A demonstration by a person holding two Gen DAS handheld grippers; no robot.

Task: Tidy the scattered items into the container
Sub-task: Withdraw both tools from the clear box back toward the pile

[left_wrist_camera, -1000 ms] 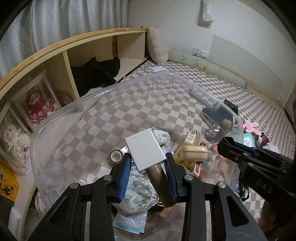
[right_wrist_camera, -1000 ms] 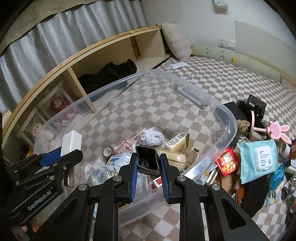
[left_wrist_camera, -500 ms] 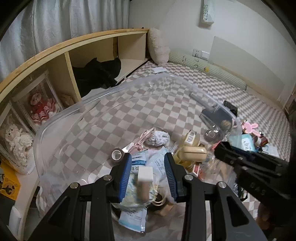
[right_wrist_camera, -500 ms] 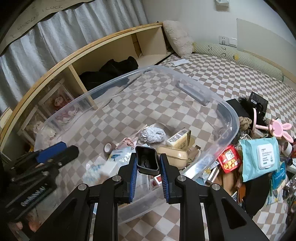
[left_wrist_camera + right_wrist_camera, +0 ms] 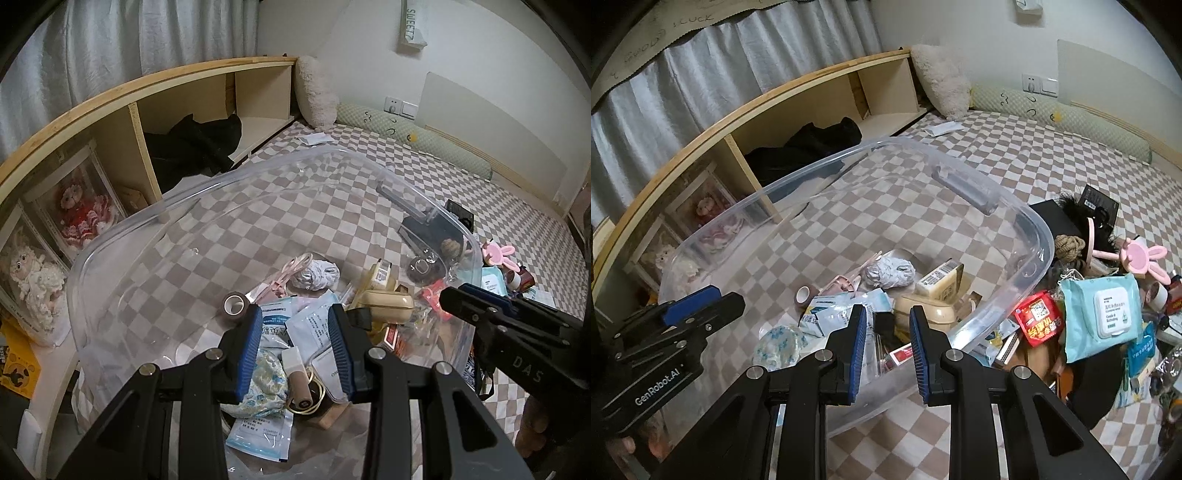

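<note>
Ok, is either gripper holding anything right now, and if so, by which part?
Nothing is held. The left gripper and right gripper are both open and empty above the clear bin.

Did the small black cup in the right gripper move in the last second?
Yes. It has left the right gripper, which is now open and empty, and dropped into the clear bin, lying beside the beige case.

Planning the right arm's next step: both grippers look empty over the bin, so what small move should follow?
Probably swing the right gripper right toward the teal wipes pack. It lies outside the clear bin among clutter, and the gripper is open and empty.
</note>
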